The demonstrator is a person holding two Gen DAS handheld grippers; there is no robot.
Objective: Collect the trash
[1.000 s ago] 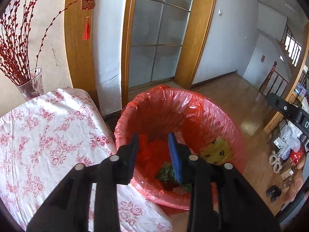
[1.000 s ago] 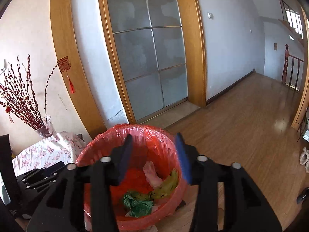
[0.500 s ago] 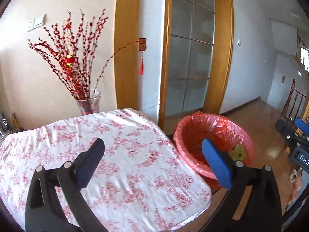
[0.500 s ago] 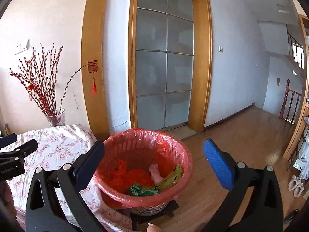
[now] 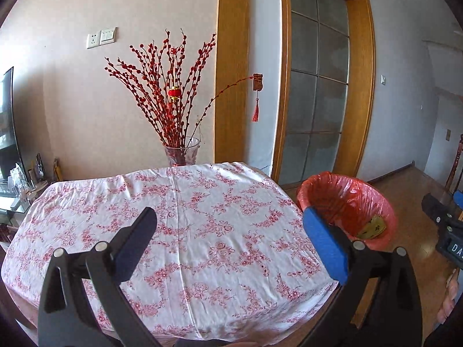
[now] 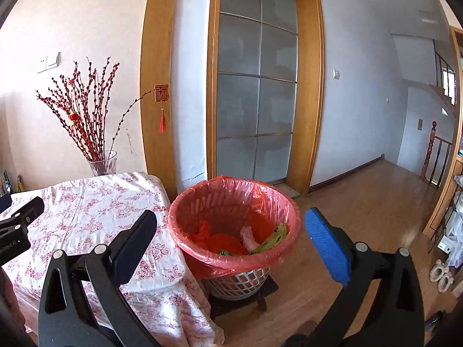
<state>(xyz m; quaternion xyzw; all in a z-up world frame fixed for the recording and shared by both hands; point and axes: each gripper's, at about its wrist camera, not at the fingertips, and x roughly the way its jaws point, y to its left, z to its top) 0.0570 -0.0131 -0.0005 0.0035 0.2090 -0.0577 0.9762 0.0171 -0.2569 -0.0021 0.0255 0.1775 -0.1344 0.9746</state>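
Note:
A trash basket lined with a red bag (image 6: 231, 190) stands on a low dark stool beside the table; it also shows in the left wrist view (image 5: 347, 185). Inside lie orange, pink, yellow and green scraps (image 6: 246, 238). My left gripper (image 5: 228, 237) is wide open and empty, held above the table's pink floral cloth (image 5: 188, 202). My right gripper (image 6: 230, 238) is wide open and empty, held in front of the basket and above it.
A glass vase of red branches (image 5: 181, 150) stands at the table's far edge. A glass-panelled door in a wooden frame (image 6: 254, 101) is behind the basket. Wooden floor (image 6: 376, 202) stretches to the right, with slippers (image 6: 439, 271) near a shelf.
Both grippers opened wide and pulled back and up from over the basket. The left one swung left over the table. The scraps stay in the basket.

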